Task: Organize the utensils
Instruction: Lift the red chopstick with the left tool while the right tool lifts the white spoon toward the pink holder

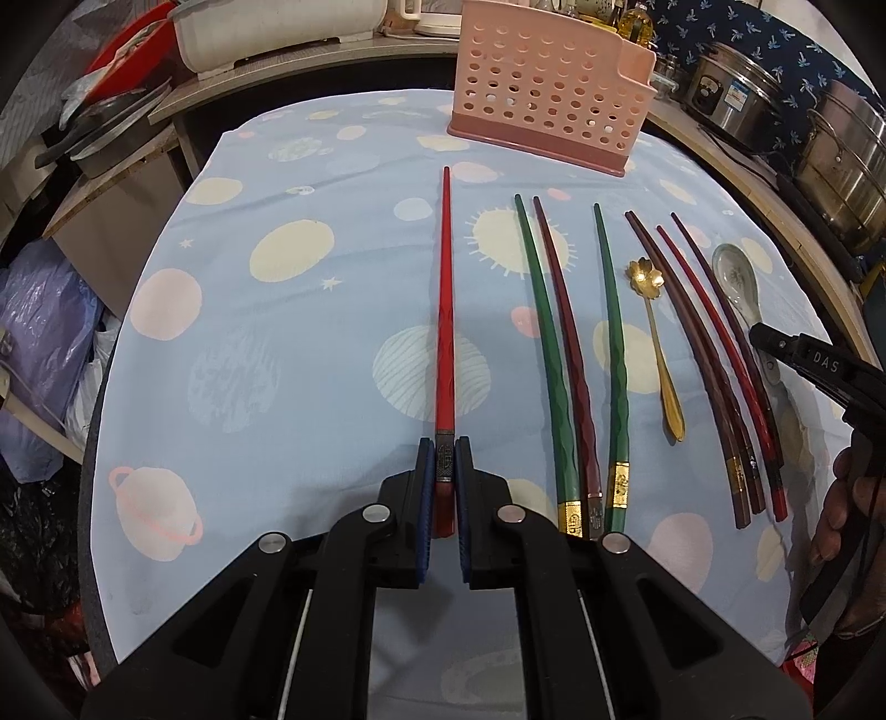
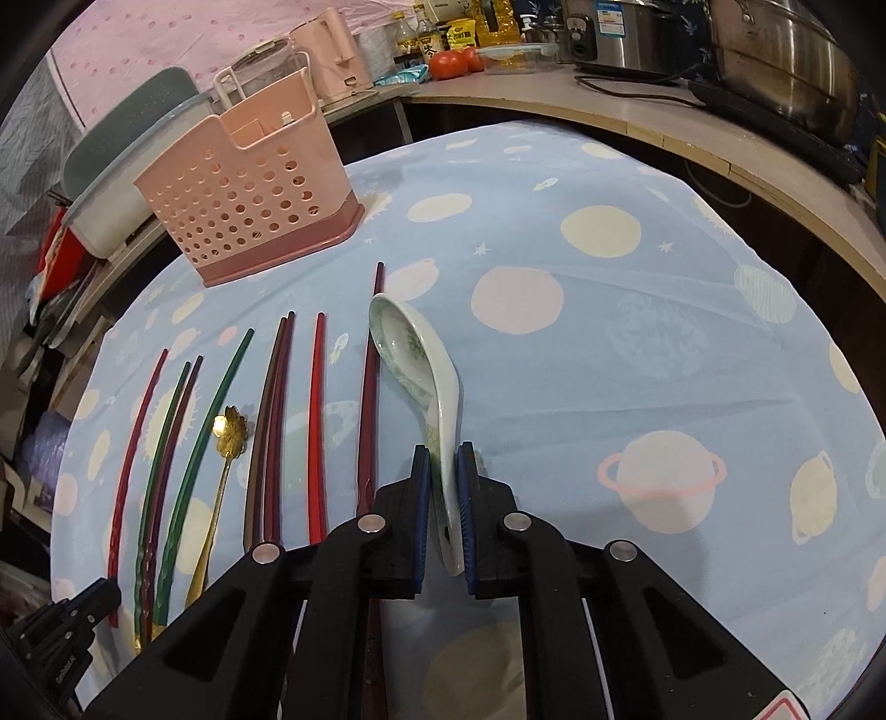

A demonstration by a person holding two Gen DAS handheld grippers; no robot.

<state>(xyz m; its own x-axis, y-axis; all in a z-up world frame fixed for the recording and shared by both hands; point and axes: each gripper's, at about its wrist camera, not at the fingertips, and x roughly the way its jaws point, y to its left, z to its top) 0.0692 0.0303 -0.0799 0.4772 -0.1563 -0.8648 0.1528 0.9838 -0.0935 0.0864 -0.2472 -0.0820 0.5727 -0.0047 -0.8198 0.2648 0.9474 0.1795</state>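
My left gripper (image 1: 444,446) is shut on the butt end of a red chopstick (image 1: 444,310) that points away toward the pink perforated utensil holder (image 1: 545,94). My right gripper (image 2: 443,451) is shut on the handle of a white ceramic spoon (image 2: 412,354), its bowl tilted on edge. The holder (image 2: 249,194) stands at the back left in the right wrist view. Several green, maroon and red chopsticks (image 1: 559,354) and a gold flower spoon (image 1: 656,343) lie in a row on the cloth. The right gripper (image 1: 775,346) shows at the right edge of the left wrist view.
The table has a light blue planet-print cloth (image 1: 277,332). A wooden counter (image 2: 664,122) curves behind with steel pots (image 1: 836,160), bottles and tomatoes (image 2: 454,61). A white bin (image 1: 277,27) and pans sit at the back left. Bags (image 1: 39,343) lie left of the table.
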